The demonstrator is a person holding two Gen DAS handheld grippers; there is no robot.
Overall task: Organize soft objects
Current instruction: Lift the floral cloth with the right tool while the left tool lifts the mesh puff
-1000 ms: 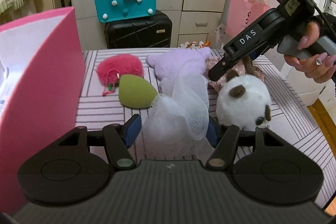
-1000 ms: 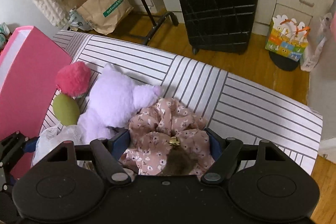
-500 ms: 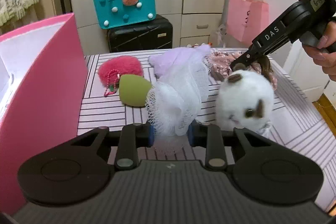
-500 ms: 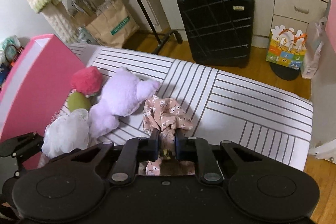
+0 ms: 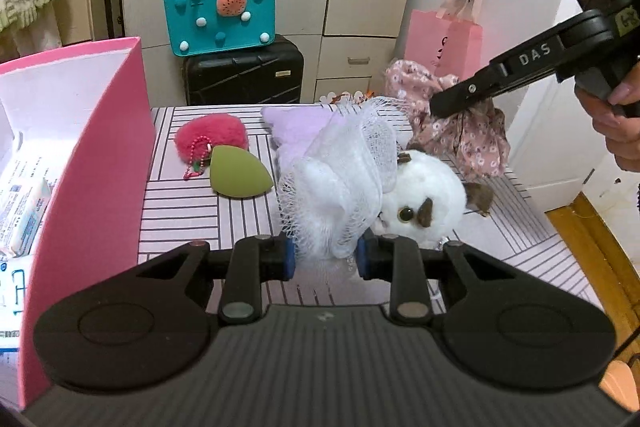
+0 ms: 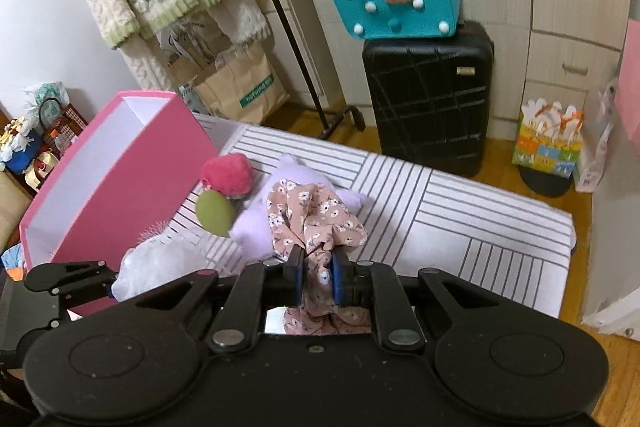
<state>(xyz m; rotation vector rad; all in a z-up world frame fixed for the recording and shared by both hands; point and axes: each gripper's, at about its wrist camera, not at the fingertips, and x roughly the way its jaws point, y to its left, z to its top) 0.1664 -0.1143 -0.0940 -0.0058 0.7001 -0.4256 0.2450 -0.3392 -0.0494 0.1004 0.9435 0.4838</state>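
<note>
Left wrist view. We see the left claw [image 5: 325, 254] clamped on a white mesh bath pouf [image 5: 344, 183], a crumpled net ball whose bulk rises from the blue pads toward the far side of the striped tabletop [image 5: 192, 211]. Behind it lie a white plush toy [image 5: 428, 203] with brown ears, a lilac plush [image 5: 296, 125], a green teardrop sponge [image 5: 238, 173] with its tip pointing right, and a pink fluffy pompom [image 5: 210, 139] on a bead chain. The right claw [image 5: 440, 105] enters from the upper right, holding a pink floral fabric piece [image 5: 472, 139] that hangs below it, clear of the tabletop. A pink box [image 5: 92, 155] stands at left.

Right wrist view. We see the right claw [image 6: 317, 277] closed on the floral fabric [image 6: 316, 215], its long axis running away from the camera, bunched and gathered. The pouf [image 6: 160, 261] sits at lower left, beside the box [image 6: 132, 179].
</note>
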